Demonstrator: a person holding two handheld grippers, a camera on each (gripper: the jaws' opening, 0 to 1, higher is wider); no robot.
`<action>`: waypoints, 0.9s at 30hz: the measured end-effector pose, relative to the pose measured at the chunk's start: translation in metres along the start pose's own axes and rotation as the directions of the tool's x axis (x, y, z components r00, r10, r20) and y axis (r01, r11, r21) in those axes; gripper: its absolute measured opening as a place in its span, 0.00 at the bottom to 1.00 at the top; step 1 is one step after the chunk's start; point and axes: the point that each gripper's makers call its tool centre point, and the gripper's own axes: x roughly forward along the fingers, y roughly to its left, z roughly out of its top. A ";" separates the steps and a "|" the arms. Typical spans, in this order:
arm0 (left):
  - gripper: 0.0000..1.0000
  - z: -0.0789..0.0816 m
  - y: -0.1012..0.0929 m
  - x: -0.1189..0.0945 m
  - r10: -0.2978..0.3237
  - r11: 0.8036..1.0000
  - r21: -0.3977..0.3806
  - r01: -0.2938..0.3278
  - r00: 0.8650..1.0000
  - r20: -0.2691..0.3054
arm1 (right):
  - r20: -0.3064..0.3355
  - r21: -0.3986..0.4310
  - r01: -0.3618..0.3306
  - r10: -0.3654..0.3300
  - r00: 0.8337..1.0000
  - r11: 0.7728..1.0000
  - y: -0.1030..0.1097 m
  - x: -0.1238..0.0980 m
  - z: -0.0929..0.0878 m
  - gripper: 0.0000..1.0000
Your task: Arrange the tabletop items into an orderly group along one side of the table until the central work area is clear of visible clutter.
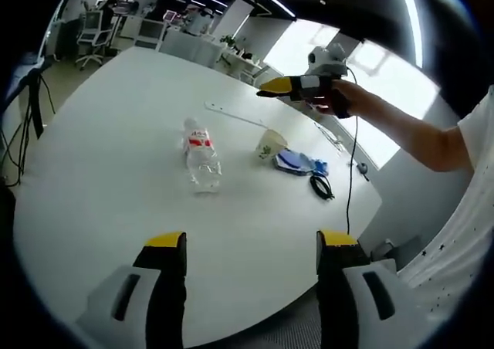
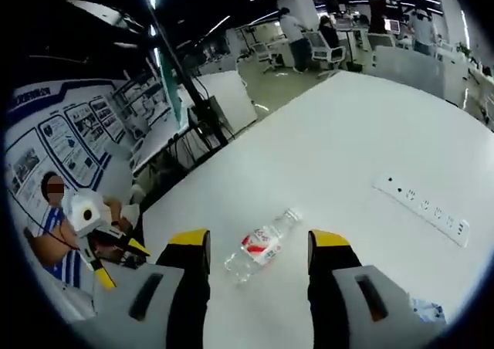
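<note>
Both jaws stand released; right gripper (image 2: pixel 258 260) frames the lying bottle (image 2: pixel 261 245) between them, likely for pickup.

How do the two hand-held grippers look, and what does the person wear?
Left gripper and right gripper each have two black fingers with yellow tips and grey housings. In the left gripper view, a thin black cable hangs from the right gripper. The person wears a white, dark-speckled short-sleeved shirt.

I see a clear plastic bottle (image 1: pixel 201 159) w/ red label lying on its side mid-counter (image 1: pixel 116 171). Near it: paper cup (image 1: pixel 269 144) tipped over, blue packet (image 1: pixel 300 163) just beside, black cable (image 1: pixel 321 187) coiled close by.
</note>
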 end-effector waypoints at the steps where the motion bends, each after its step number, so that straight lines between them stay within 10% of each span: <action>1: 0.69 0.000 0.000 0.000 0.000 1.000 -0.001 0.000 1.000 0.000 | -0.003 -0.005 0.003 -0.003 1.000 1.000 -0.001 0.005 0.001 0.49; 16: 0.69 -0.004 0.019 -0.001 0.010 0.999 -0.045 -0.009 1.000 0.024 | -0.146 0.242 0.089 -0.054 0.988 0.966 -0.046 0.090 -0.019 0.45; 27: 0.69 -0.005 0.033 0.000 0.017 0.998 -0.068 -0.014 0.999 0.040 | -0.235 0.430 0.150 -0.050 0.971 0.890 -0.065 0.124 -0.043 0.35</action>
